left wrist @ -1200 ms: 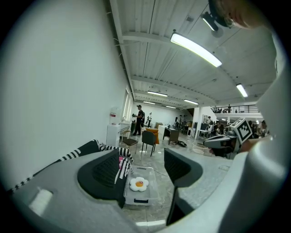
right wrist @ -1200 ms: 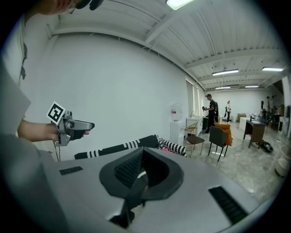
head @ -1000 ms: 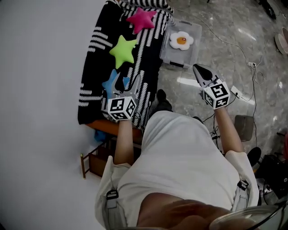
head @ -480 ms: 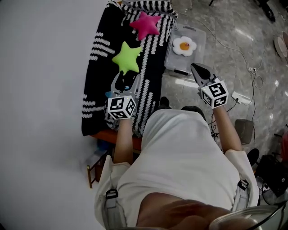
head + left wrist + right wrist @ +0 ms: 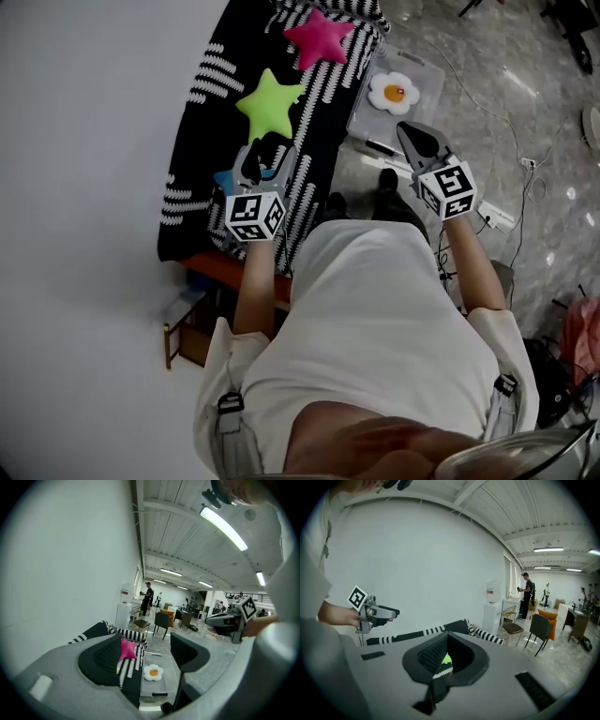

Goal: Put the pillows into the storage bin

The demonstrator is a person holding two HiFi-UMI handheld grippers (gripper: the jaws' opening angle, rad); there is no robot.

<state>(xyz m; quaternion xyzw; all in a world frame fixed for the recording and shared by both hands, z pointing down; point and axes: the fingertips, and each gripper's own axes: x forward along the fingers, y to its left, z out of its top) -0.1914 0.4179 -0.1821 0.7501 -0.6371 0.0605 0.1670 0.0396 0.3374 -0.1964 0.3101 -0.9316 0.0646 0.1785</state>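
A pink star pillow, a green star pillow and a mostly hidden blue star pillow lie on a black-and-white striped blanket. A clear storage bin on the floor holds a fried-egg pillow. My left gripper hovers open and empty just below the green star, over the blue one. My right gripper is shut and empty, held near the bin's near edge. The left gripper view shows the pink star, egg pillow and bin between open jaws.
The striped blanket covers a couch against the white wall. A low wooden table stands by the person's left leg. Cables and a power strip lie on the marble floor at right. Chairs and distant people stand farther off.
The person has stepped forward. Both grippers are now nearer the pillows and the bin, the left one covering more of the blue star. Neither jaw has changed.
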